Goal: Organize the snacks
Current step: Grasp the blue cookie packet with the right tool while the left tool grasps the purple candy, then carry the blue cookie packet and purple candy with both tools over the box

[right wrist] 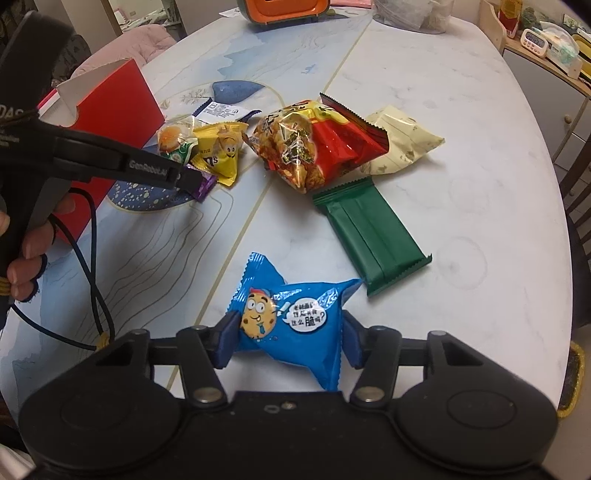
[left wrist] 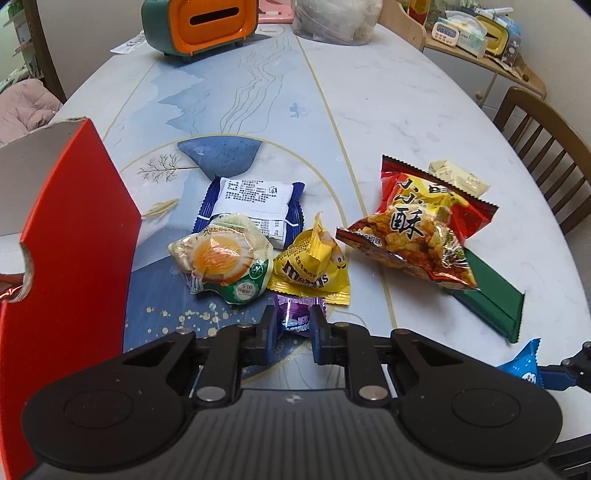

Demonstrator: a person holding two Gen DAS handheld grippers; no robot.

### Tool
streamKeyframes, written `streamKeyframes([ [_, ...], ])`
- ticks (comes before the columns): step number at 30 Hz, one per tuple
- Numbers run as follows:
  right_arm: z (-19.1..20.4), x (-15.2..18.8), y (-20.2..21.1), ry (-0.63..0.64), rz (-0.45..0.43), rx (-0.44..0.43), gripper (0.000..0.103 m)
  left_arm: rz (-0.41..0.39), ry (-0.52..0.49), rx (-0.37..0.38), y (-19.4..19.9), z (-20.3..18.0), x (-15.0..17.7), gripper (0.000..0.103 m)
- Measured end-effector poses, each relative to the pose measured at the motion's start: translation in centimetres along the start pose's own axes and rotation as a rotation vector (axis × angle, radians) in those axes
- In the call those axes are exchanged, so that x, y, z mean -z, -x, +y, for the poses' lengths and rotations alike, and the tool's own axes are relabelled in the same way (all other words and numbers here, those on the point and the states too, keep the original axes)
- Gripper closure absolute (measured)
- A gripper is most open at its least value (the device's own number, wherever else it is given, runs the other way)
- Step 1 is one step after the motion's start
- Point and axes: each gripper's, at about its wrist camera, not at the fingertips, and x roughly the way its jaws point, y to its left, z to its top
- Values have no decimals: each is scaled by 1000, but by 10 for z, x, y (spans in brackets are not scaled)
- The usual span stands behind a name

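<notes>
My left gripper [left wrist: 293,325] is shut on a small purple packet [left wrist: 295,317] lying at the near edge of the snack pile; it also shows in the right wrist view [right wrist: 201,184]. Beyond it lie a yellow M&M's bag [left wrist: 314,269], an egg snack pack [left wrist: 221,264], a blue-and-white packet [left wrist: 255,203], a red rice-cracker bag [left wrist: 417,229], a cream packet [left wrist: 458,177] and a green bar [left wrist: 491,302]. My right gripper [right wrist: 290,338] has its jaws around a blue cookie packet [right wrist: 295,321], touching both sides. A red box [left wrist: 70,258] stands open at left.
The oval marble table [left wrist: 406,96] holds an orange tissue box [left wrist: 201,26] and a clear bag [left wrist: 332,18] at the far end. A wooden chair [left wrist: 543,147] stands at right. A side shelf [left wrist: 480,40] with clutter is behind.
</notes>
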Motion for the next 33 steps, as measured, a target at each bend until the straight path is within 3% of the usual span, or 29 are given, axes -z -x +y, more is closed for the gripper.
streamKeyframes([
  [18, 18, 7, 45, -43, -74, 10, 50, -48, 45, 81, 61, 21, 18, 86],
  [33, 82, -16, 91, 7, -174, 6, 50, -140, 106, 141, 139, 85, 27, 86],
])
